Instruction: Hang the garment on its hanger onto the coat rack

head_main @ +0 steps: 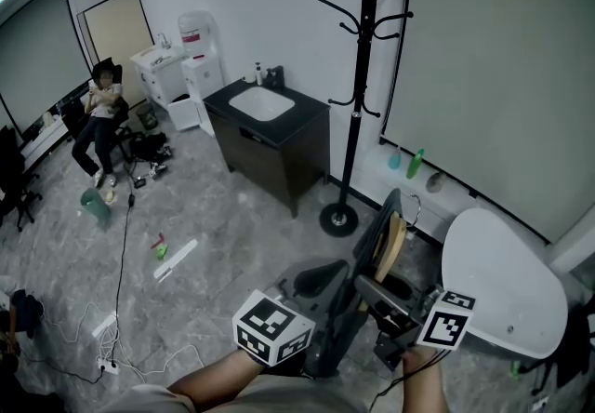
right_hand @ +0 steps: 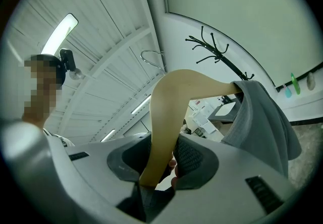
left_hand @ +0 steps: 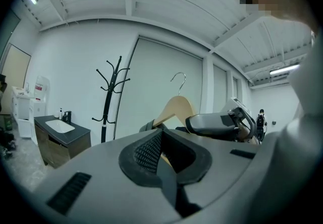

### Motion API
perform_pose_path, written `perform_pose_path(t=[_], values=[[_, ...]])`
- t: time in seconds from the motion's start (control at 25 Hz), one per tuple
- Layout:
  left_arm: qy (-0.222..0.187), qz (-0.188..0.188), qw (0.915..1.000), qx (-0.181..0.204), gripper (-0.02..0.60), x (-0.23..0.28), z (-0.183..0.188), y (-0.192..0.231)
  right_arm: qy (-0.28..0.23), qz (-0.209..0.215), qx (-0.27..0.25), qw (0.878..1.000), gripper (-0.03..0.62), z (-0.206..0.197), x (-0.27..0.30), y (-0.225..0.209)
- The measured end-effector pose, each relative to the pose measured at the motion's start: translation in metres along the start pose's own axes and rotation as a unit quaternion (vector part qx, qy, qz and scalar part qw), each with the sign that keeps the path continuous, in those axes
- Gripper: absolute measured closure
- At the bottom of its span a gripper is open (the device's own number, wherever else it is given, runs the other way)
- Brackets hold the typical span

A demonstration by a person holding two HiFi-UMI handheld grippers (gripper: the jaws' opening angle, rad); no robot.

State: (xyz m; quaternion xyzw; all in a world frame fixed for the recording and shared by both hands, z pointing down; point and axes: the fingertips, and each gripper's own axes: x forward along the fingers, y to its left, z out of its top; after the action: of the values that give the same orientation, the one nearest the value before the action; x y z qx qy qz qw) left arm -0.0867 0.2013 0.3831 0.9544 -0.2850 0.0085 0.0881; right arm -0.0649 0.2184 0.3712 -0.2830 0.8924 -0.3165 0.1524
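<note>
Head view: the left gripper [head_main: 327, 295] and right gripper [head_main: 389, 304] carry the hanger [head_main: 394, 248] with its garment [head_main: 374, 227] low over the floor. They are well apart from the rack [head_main: 358, 95], a black metal pole with thin upcurved pegs.

Left gripper view: the jaws clench limp grey fabric, which could slide off the smooth wood.

Right gripper view: ribbed pads clamp the hanger's curved wooden arm. The thin wire hook [right_hand: 151, 56] might miss a peg if the hanger tilts.
</note>
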Motion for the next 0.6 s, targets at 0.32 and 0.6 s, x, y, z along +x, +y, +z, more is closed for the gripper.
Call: perform_pose_path(t=[0.32,0.6], values=[[-0.001,-0.029,0.9996,-0.004,0.577,0.057,0.007,0.043,-0.012,-0.026,-0.002,1.000,0.461,0.038,0.018,-0.056],[0.004,-0.057,0.9984,0.002,0.577,0.121,0.028,0.103,-0.029,-0.044,-0.007,0.999,0.461,0.090,0.049,-0.115]])
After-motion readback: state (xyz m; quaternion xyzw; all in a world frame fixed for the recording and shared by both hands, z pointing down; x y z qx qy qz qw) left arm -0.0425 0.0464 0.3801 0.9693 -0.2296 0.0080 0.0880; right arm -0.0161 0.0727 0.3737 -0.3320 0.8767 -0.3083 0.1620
